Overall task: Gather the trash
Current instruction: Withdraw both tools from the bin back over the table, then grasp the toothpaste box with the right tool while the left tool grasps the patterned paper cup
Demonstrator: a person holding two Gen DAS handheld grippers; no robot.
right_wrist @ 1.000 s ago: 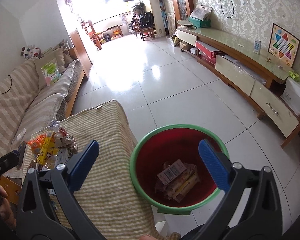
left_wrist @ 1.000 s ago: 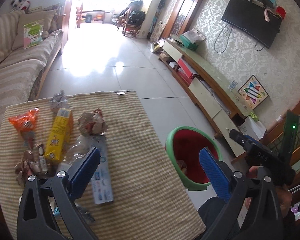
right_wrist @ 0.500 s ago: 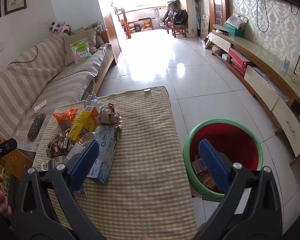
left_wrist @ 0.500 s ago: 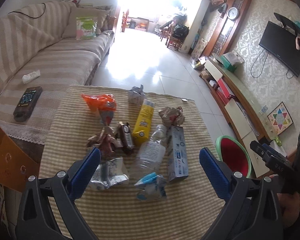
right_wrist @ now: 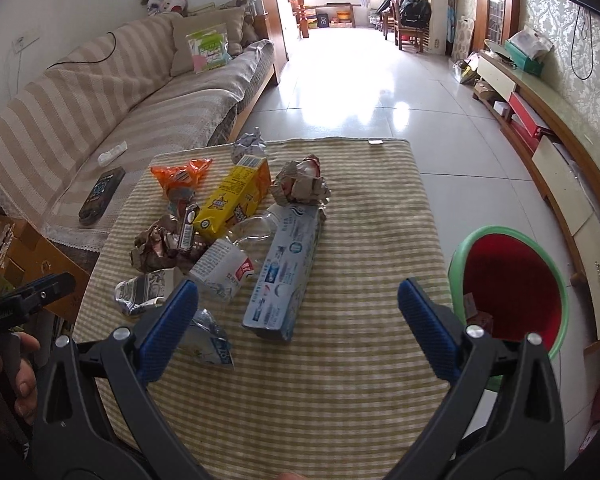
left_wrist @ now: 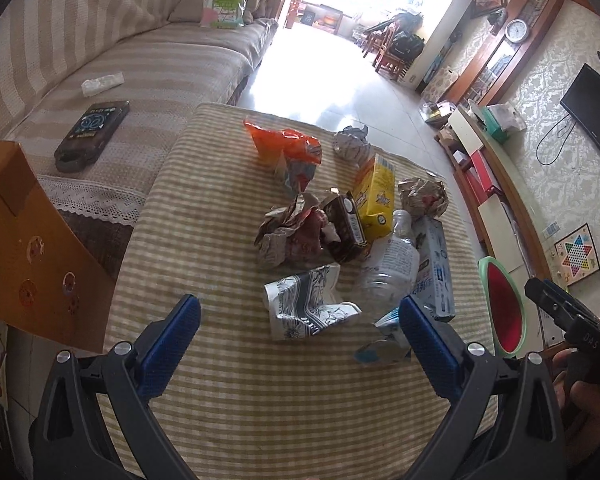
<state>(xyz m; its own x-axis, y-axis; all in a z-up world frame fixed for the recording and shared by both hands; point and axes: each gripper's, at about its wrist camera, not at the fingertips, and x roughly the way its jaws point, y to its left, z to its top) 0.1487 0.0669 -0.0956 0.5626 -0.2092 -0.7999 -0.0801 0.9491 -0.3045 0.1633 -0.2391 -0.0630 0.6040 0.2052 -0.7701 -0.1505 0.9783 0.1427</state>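
left gripper and right gripper: fingers spread, empty | trash pile mid-table, bin off its right edge | we judge the toothpaste box light, crushable; pinch across its narrow near end.

Table cloth: woven, matt, striped weave. Bottle: clear crushed plastic, paper label. Yellow carton and toothpaste box: glossy card. Orange wrapper, at 11 o'clock: shiny foil-like film. Bin: smooth plastic. Floor tiles: glossy, reflective. Gripper pads: textured blue.
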